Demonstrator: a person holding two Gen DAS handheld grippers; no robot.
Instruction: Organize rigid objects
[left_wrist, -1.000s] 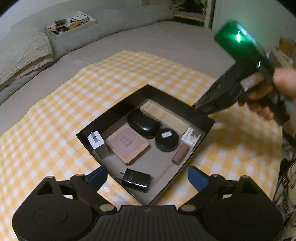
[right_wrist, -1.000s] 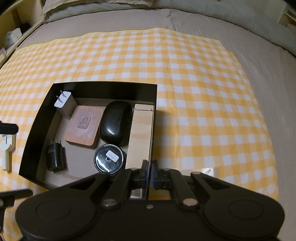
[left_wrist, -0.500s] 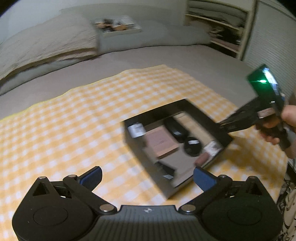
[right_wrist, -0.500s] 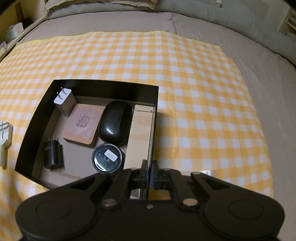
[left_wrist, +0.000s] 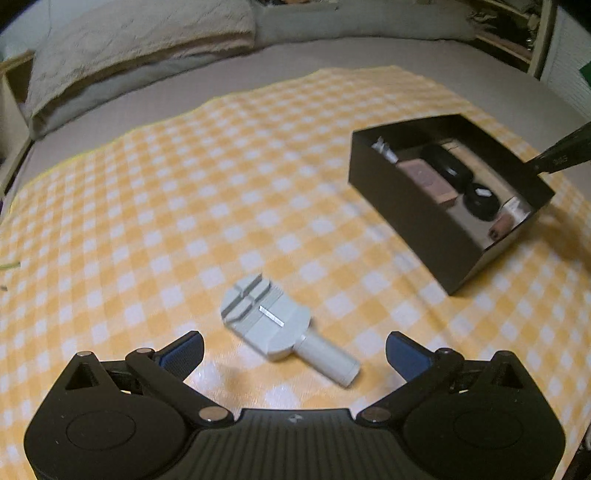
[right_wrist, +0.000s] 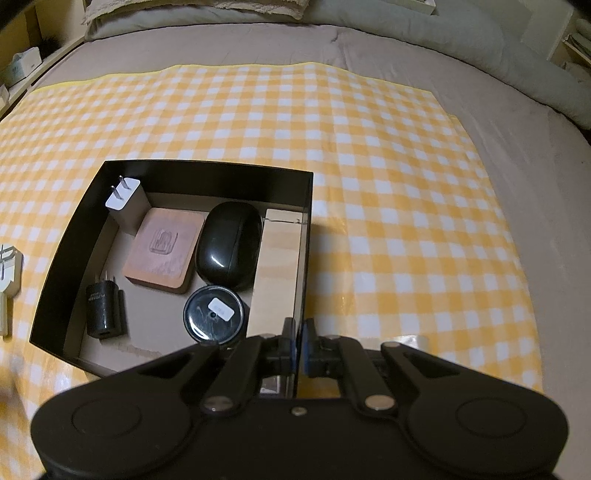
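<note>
A grey plastic tool with a round handle (left_wrist: 280, 330) lies on the yellow checked cloth (left_wrist: 184, 206), just ahead of my open, empty left gripper (left_wrist: 294, 350); it also shows at the left edge of the right wrist view (right_wrist: 7, 280). A black box (left_wrist: 410, 210) stands to the right. It holds a white charger (right_wrist: 123, 201), a brown block (right_wrist: 162, 254), a black case (right_wrist: 229, 249), a round black tin (right_wrist: 213, 319), a black plug (right_wrist: 103, 310) and a wooden block (right_wrist: 277, 273). My right gripper (right_wrist: 298, 349) is shut on the box's near right wall (right_wrist: 303, 280).
The cloth covers a grey bed (right_wrist: 517, 122). Pillows (left_wrist: 129, 40) lie at the head of the bed. Shelves (left_wrist: 517, 33) stand at the far right.
My left gripper has swung left, away from the box, and now faces the grey tool on the cloth. My right gripper has stayed shut on the box wall.
</note>
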